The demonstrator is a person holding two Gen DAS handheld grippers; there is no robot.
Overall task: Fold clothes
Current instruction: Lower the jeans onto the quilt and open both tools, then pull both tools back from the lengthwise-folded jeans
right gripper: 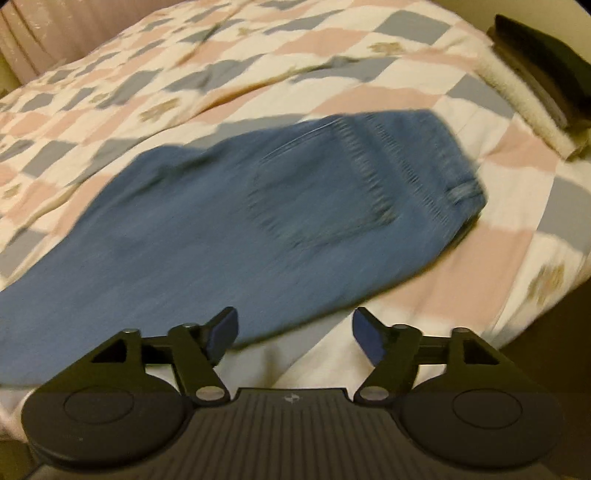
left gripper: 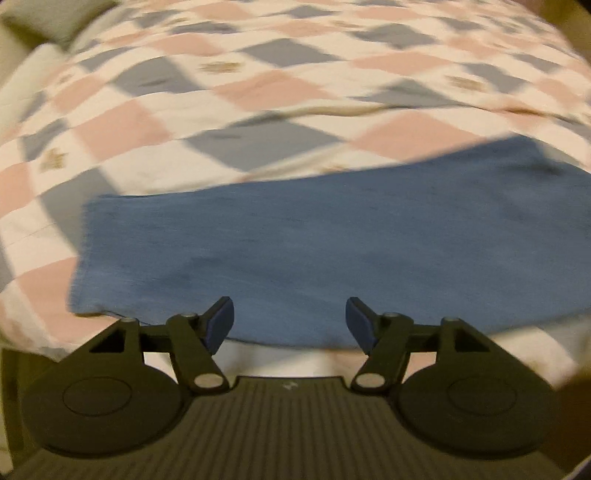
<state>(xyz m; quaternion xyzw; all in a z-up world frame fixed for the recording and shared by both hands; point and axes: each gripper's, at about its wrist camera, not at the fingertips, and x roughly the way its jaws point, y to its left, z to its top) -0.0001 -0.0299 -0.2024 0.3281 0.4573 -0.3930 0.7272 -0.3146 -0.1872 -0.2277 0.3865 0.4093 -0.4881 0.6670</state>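
Blue jeans [left gripper: 314, 236] lie flat on a bed, folded lengthwise. The left wrist view shows the leg end, its hem at the left. My left gripper [left gripper: 290, 323] is open just above the near edge of the leg, with nothing between its blue pads. In the right wrist view the jeans [right gripper: 229, 221] show a back pocket [right gripper: 317, 199] and the waistband [right gripper: 443, 155] at the far right. My right gripper [right gripper: 294, 330] hangs open over the near edge of the seat area, holding nothing. Both views are blurred by motion.
A quilt [left gripper: 258, 81] with pink, grey and white diamonds covers the bed [right gripper: 480, 266]. A stack of folded clothes [right gripper: 532, 85], cream below and dark on top, sits at the far right. A pink curtain [right gripper: 48, 29] hangs beyond the bed at the far left.
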